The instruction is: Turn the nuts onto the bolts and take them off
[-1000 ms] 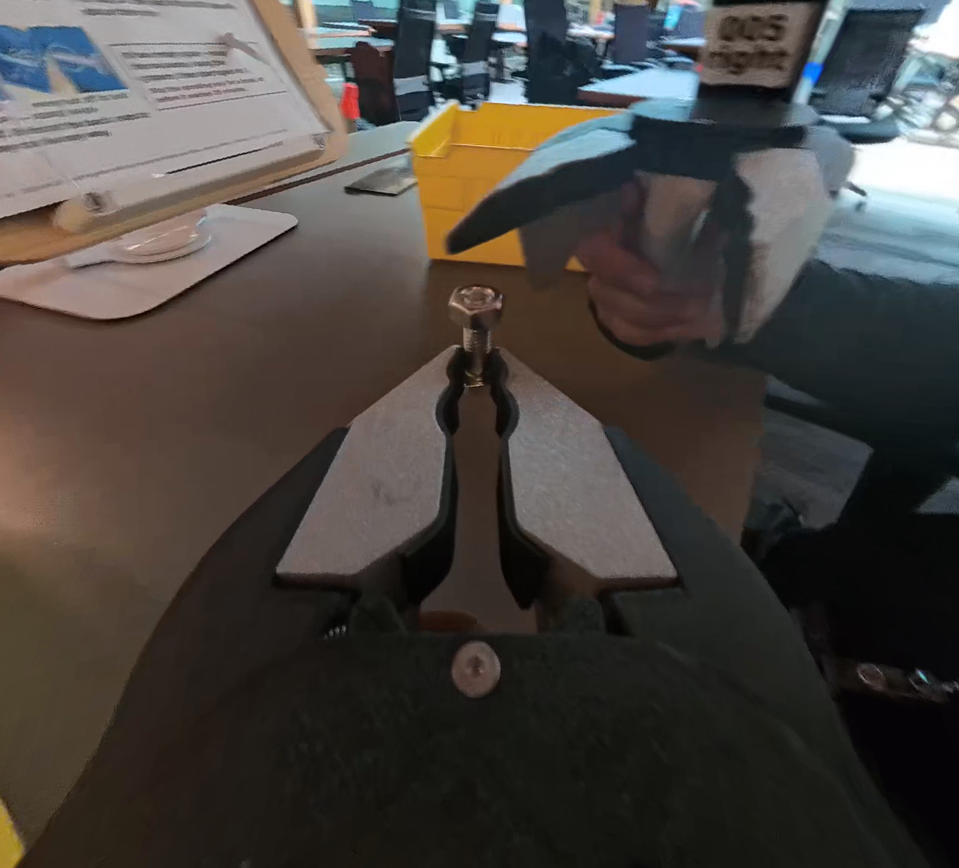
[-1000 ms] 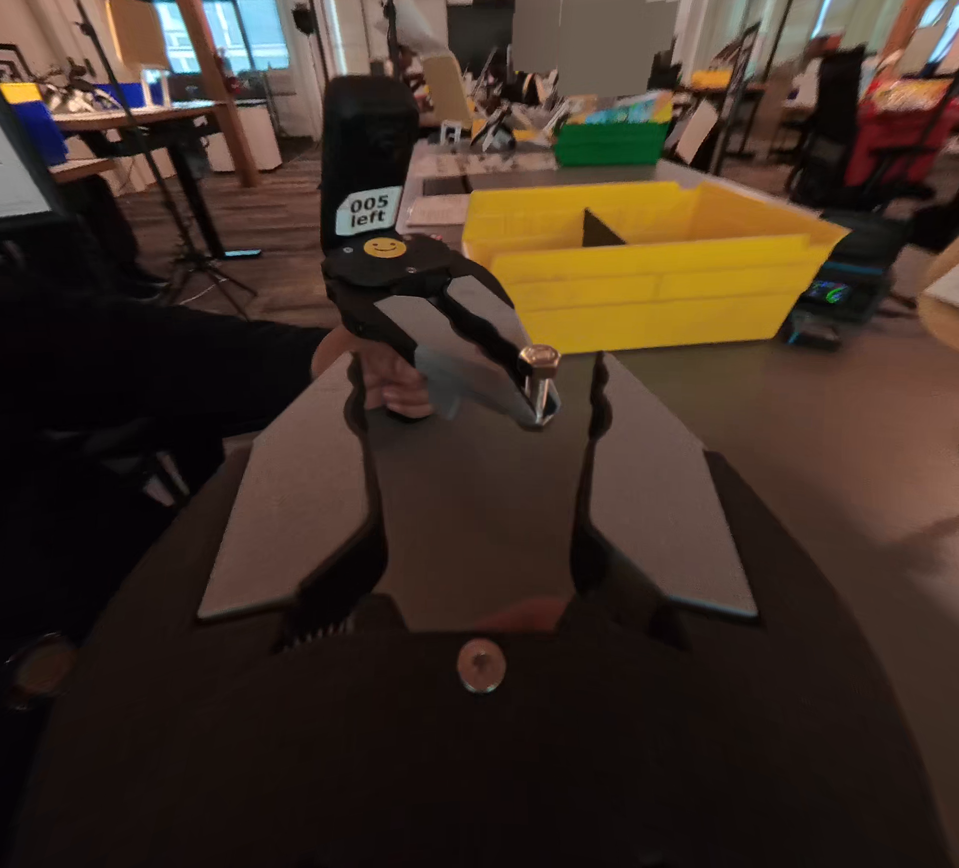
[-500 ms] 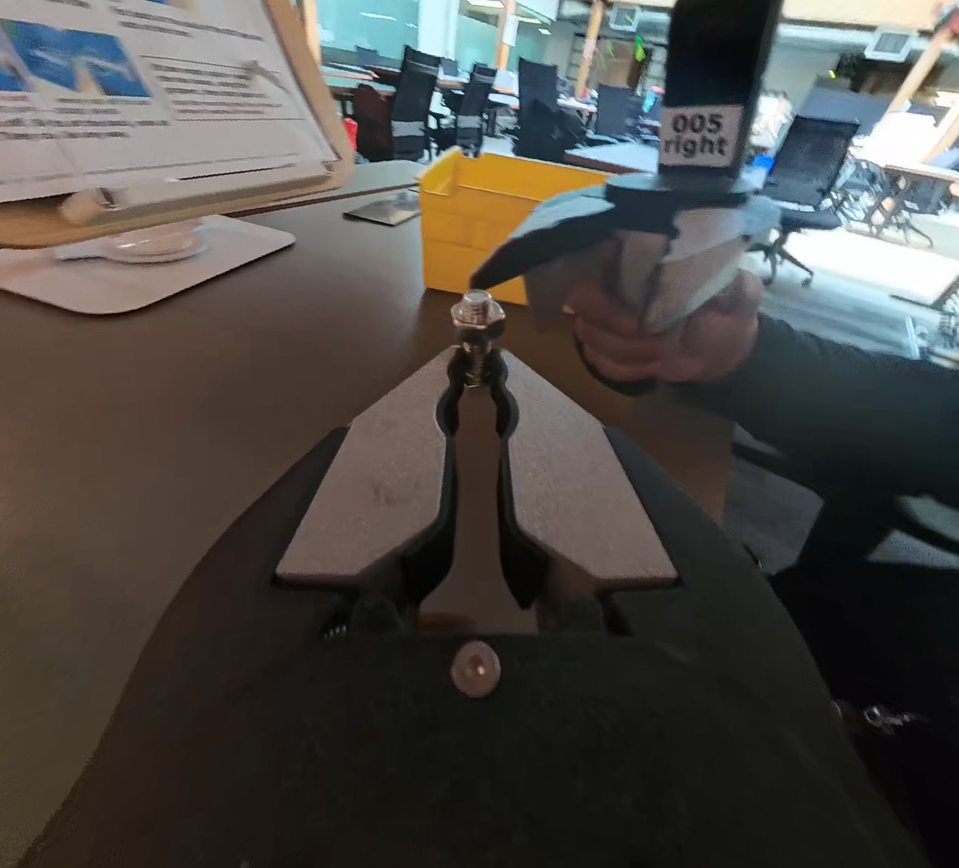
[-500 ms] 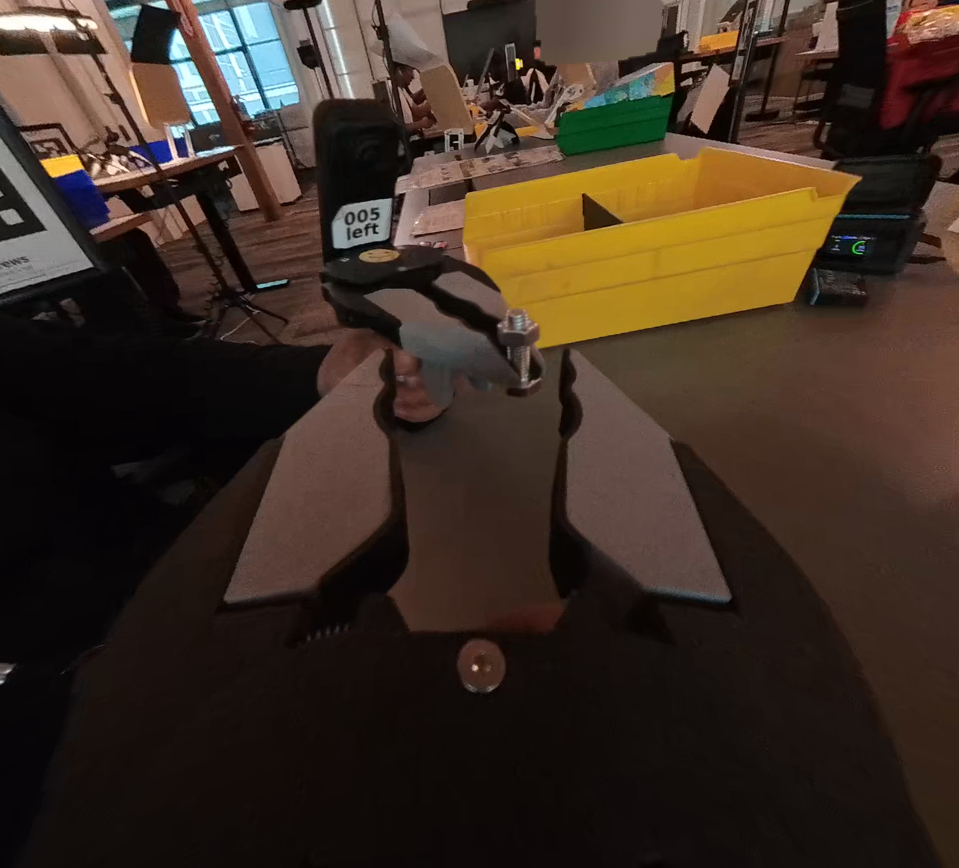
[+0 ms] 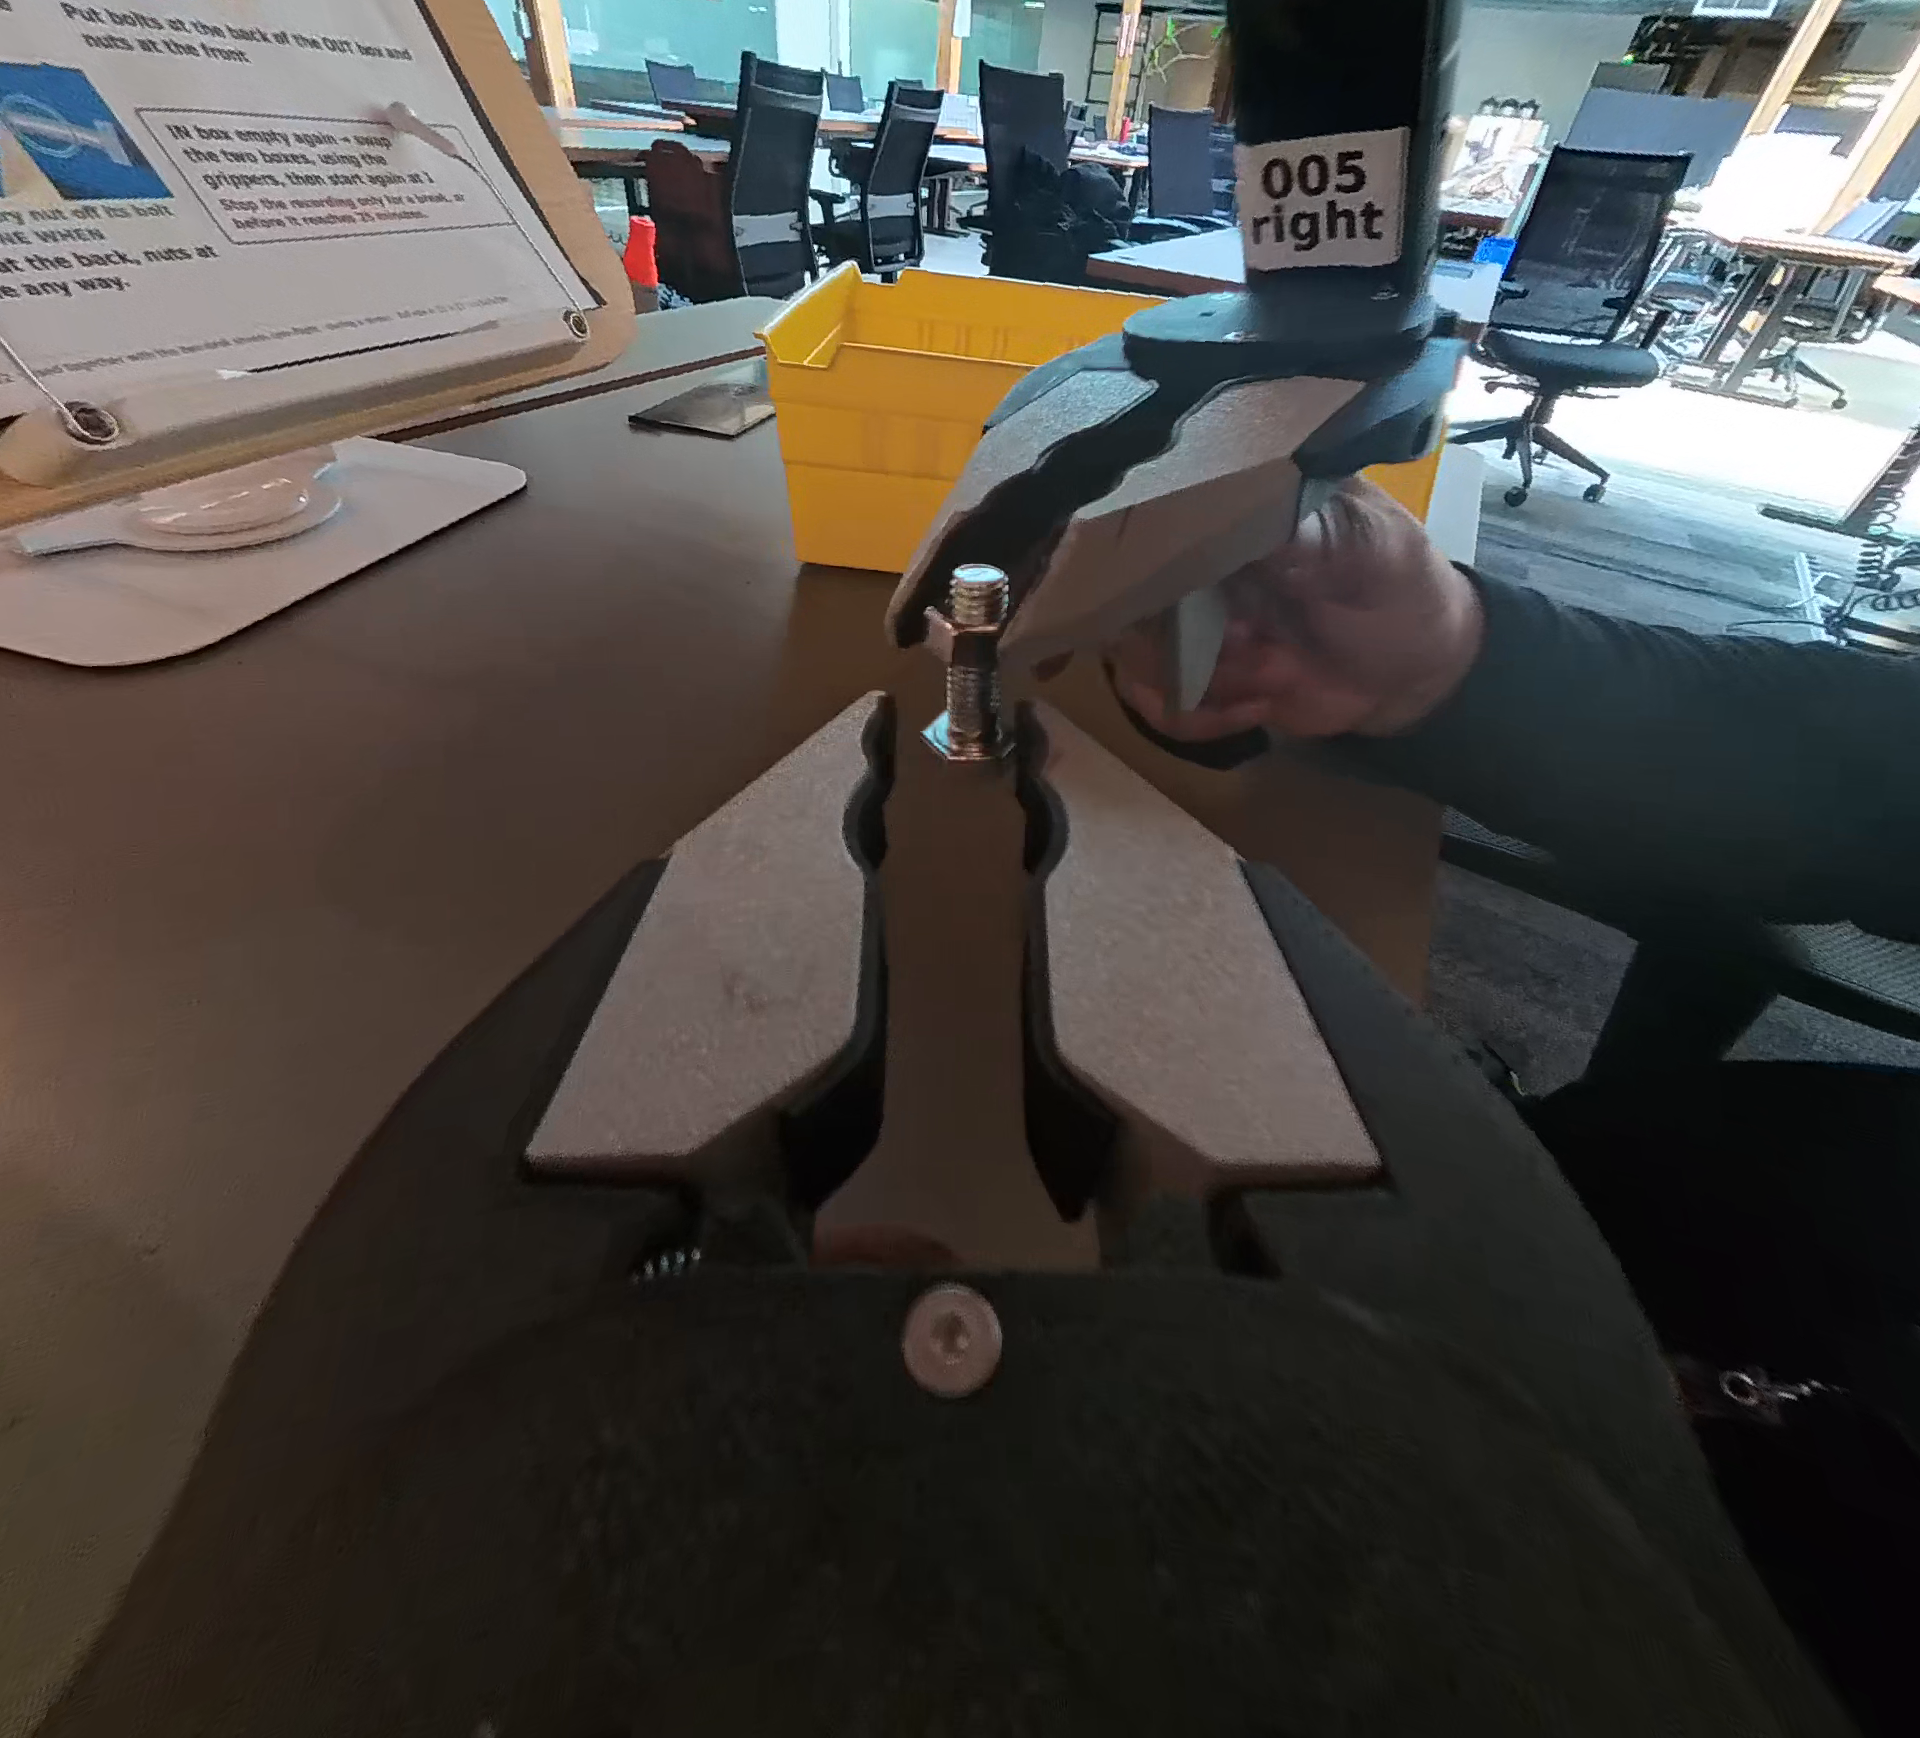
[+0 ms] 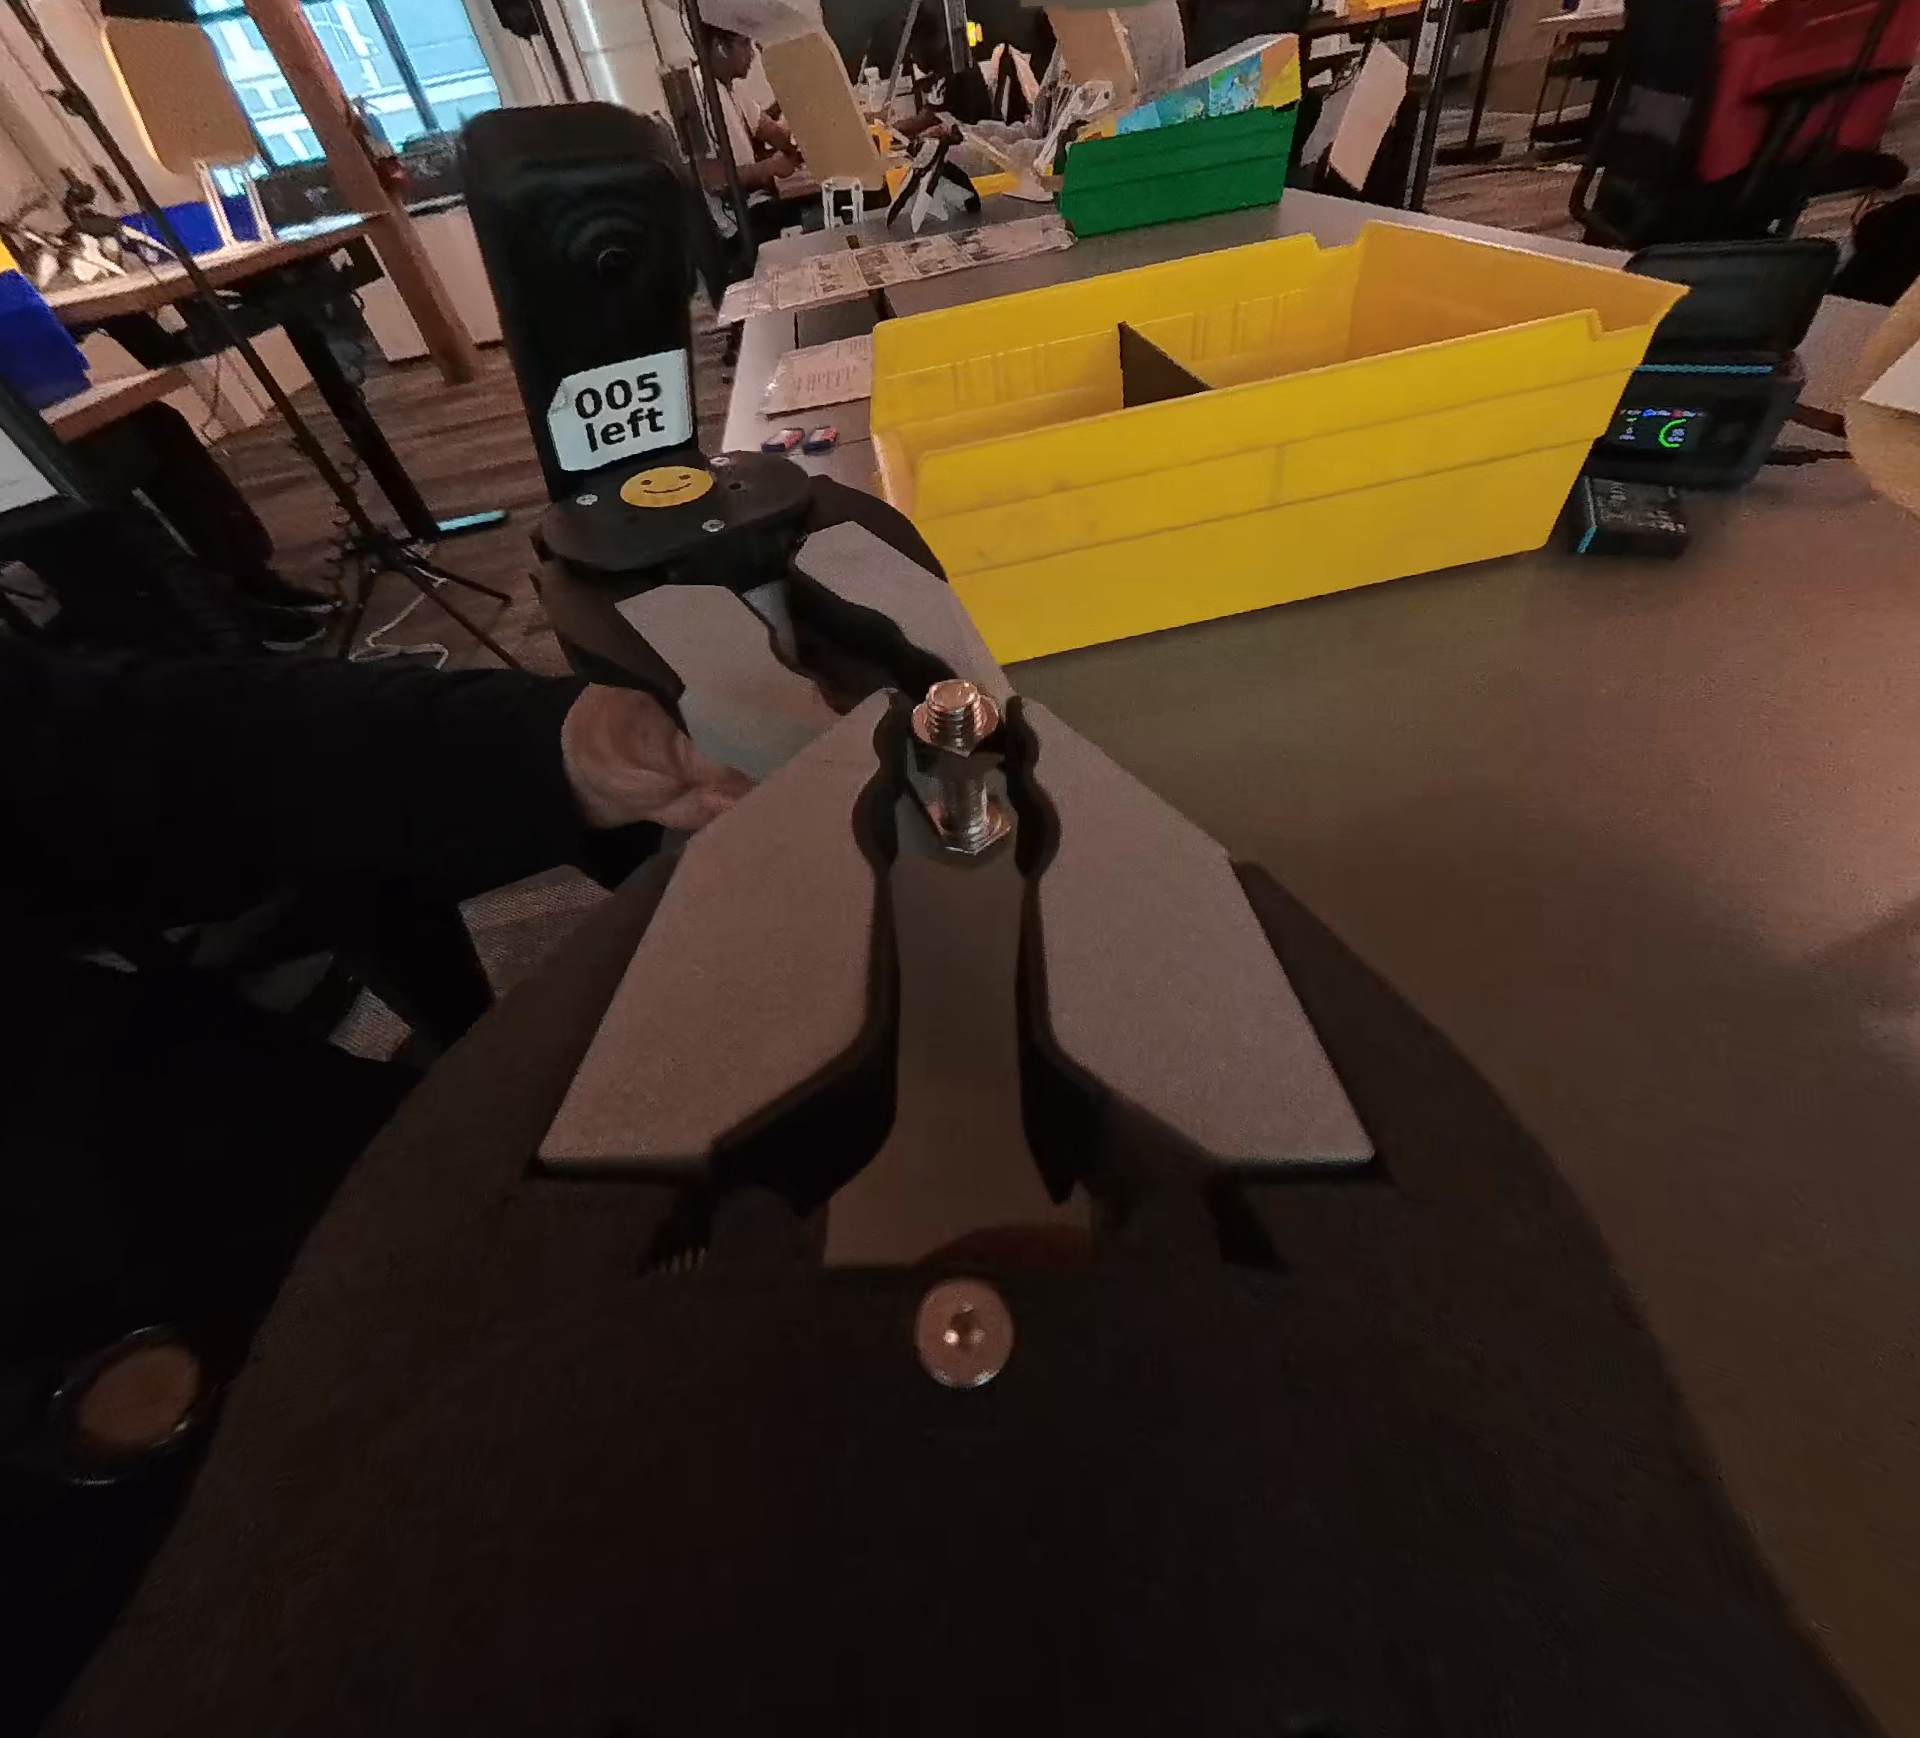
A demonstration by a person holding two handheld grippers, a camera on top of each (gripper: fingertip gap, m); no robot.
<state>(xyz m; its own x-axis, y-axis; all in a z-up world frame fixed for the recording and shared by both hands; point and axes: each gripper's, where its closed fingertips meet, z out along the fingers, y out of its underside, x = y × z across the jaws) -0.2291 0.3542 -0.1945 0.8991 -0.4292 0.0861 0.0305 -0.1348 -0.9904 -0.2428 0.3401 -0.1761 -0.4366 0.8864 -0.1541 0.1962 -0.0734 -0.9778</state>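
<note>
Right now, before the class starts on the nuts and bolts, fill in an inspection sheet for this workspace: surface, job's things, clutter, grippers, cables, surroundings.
Surface: dark table, smooth top.
Job's things: bolt upright, head down; nut partway along its thread; yellow bin with a dark divider, standing behind on the table.
Clutter: instruction sheet stand; dark flat plate; black device with a lit display.
Grippers: left gripper shut on the bolt's head; right gripper shut on the nut.
Cables: light cable on the floor by a tripod.
Surroundings: office chairs; green bin on a farther table.
</note>
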